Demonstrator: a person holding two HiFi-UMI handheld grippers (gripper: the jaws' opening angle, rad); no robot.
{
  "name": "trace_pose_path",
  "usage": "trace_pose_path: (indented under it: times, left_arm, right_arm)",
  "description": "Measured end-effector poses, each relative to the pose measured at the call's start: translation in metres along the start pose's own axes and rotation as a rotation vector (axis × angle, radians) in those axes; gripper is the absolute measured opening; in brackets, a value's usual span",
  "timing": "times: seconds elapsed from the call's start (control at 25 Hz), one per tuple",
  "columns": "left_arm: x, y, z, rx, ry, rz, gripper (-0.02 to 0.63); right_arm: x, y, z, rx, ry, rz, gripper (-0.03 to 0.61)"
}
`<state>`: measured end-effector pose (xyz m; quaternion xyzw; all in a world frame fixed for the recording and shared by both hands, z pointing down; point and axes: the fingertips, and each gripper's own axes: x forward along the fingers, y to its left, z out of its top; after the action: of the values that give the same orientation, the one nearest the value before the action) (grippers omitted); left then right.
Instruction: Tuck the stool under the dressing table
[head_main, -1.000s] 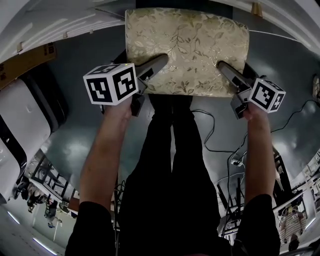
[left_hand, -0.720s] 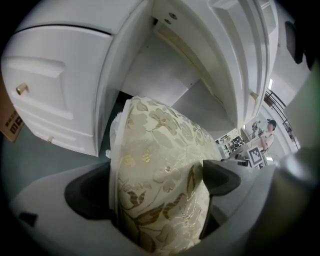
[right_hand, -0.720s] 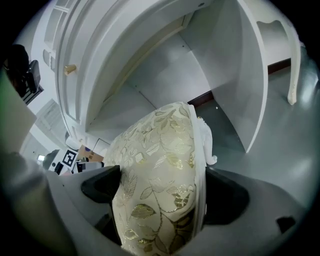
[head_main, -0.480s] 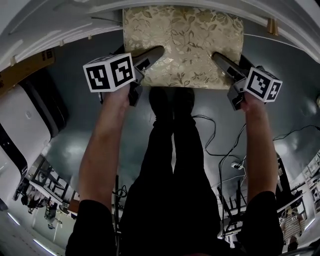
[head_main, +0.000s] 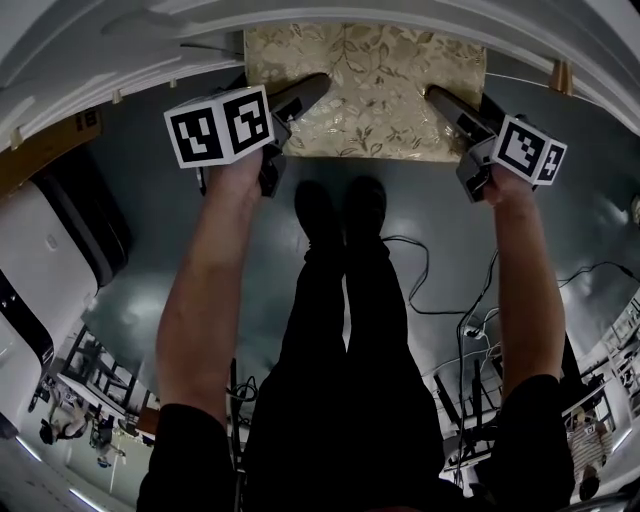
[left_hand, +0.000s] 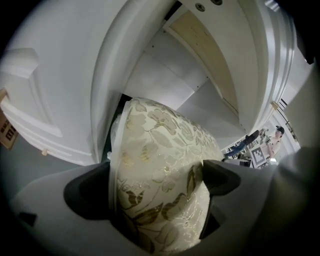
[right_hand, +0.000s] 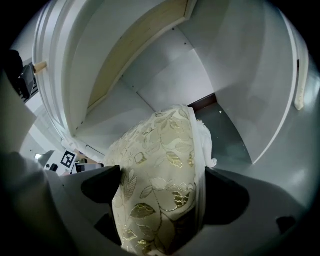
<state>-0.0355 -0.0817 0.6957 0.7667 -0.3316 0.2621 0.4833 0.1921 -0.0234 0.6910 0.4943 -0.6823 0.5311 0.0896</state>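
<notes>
In the head view, the stool (head_main: 365, 95) stands just beyond my feet, its far part beneath the front edge of the white dressing table (head_main: 330, 20). My left gripper (head_main: 305, 95) and right gripper (head_main: 440, 100) each hold its near edge, one toward each corner. The dark floor (head_main: 240, 270) looks glossy, so I judge the legs will slide easily. A cable (head_main: 430, 290) lies on the floor by my legs, on the side away from the dressing table.

In the left gripper view, my jaws are clamped on padded brocade that dents under them. It is soft on top and probably stiff beneath, so a deep bite suits.

In the right gripper view, the jaws are clamped the same way. The kneehole (right_hand: 165, 85) opens ahead, and its side panel (right_hand: 250, 90) is near the stool's flank.
</notes>
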Motion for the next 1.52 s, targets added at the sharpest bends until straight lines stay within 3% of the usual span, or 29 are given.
trace_pose_path:
  times: [0.24,0.4,0.52,0.64,0.72,0.76,0.8,0.88,0.92,0.96,1.0,1.16,1.32,1.52]
  left_arm:
    - [-0.001,-0.001,0.001,-0.013,0.007,0.010,0.563]
    - [-0.007,-0.001,0.002,0.004,-0.056,0.041,0.563]
    - [-0.016,0.000,0.004,0.094,-0.110,0.124,0.563]
    - [-0.033,-0.003,0.006,0.232,-0.152,0.205,0.560]
    - [-0.044,-0.006,0.003,0.247,-0.177,0.212,0.550]
    - [-0.051,-0.006,0.000,0.237,-0.193,0.215,0.525]
    - [-0.059,-0.005,-0.002,0.229,-0.212,0.229,0.454]
    - [-0.080,-0.003,-0.006,0.242,-0.257,0.284,0.249]
    - [-0.089,-0.003,-0.008,0.257,-0.274,0.309,0.184]
    - [-0.096,-0.005,-0.011,0.272,-0.286,0.322,0.137]
    - [-0.101,-0.008,-0.015,0.285,-0.293,0.323,0.100]
    - [-0.105,-0.028,-0.037,0.325,-0.273,0.266,0.014]
    - [-0.101,-0.041,-0.063,0.321,-0.214,0.207,0.006]
    - [-0.094,-0.035,-0.085,0.338,-0.127,0.222,0.006]
  right_arm:
    - [0.004,-0.001,0.002,0.006,-0.020,-0.013,0.515]
    - [0.001,0.000,0.004,-0.007,-0.031,-0.023,0.515]
    - [-0.010,0.001,0.009,-0.065,-0.062,-0.077,0.514]
    - [-0.037,0.006,0.025,-0.121,-0.167,-0.116,0.512]
    - [-0.055,0.014,0.028,-0.102,-0.225,-0.104,0.511]
    - [-0.061,0.018,0.025,-0.100,-0.235,-0.097,0.509]
    - [-0.067,0.023,0.020,-0.114,-0.235,-0.092,0.505]
    - [-0.077,0.031,0.005,-0.176,-0.216,-0.099,0.470]
    - [-0.083,0.035,-0.003,-0.210,-0.208,-0.110,0.395]
    - [-0.088,0.037,-0.011,-0.237,-0.204,-0.125,0.210]
    - [-0.092,0.039,-0.017,-0.254,-0.201,-0.135,0.097]
    - [-0.095,0.046,-0.035,-0.258,-0.189,-0.127,0.092]
    - [-0.095,0.042,-0.048,-0.251,-0.149,-0.155,0.089]
    - [-0.096,0.026,-0.070,-0.284,-0.064,-0.250,0.084]
